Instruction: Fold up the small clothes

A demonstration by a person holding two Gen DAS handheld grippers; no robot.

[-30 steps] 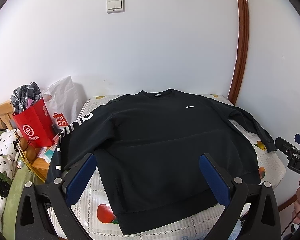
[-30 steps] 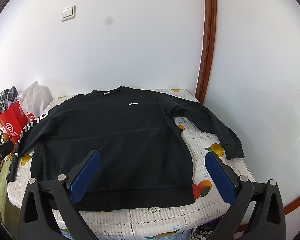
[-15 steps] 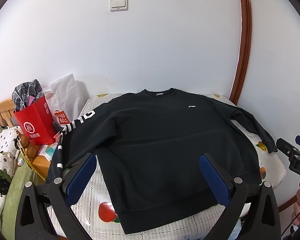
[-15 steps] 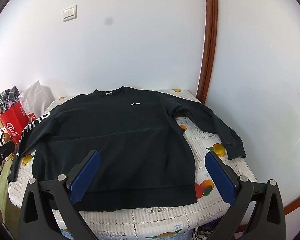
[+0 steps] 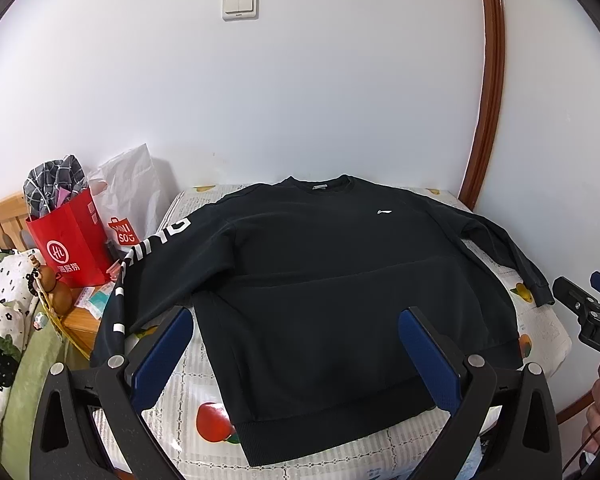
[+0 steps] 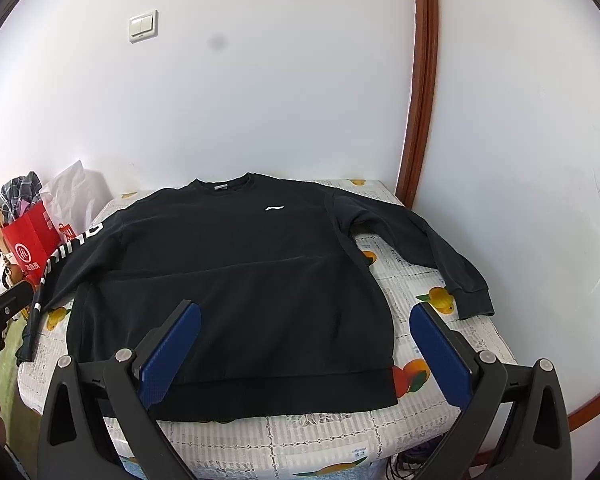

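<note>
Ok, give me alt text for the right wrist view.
A black sweatshirt lies flat, face up and unfolded, on a fruit-print tablecloth against a white wall. The right tongs hover open over its hem, empty.

Both handheld tools are matte black plastic frames with triangular cut-outs and round silver screws at the joints. The left gripper [image 5: 296, 356] carries two flat blue finger pads [image 5: 162, 354] with a fine dotted texture, and the right gripper [image 6: 306, 352] matches it. White letters "DAS" mark the right tool's side.
</note>
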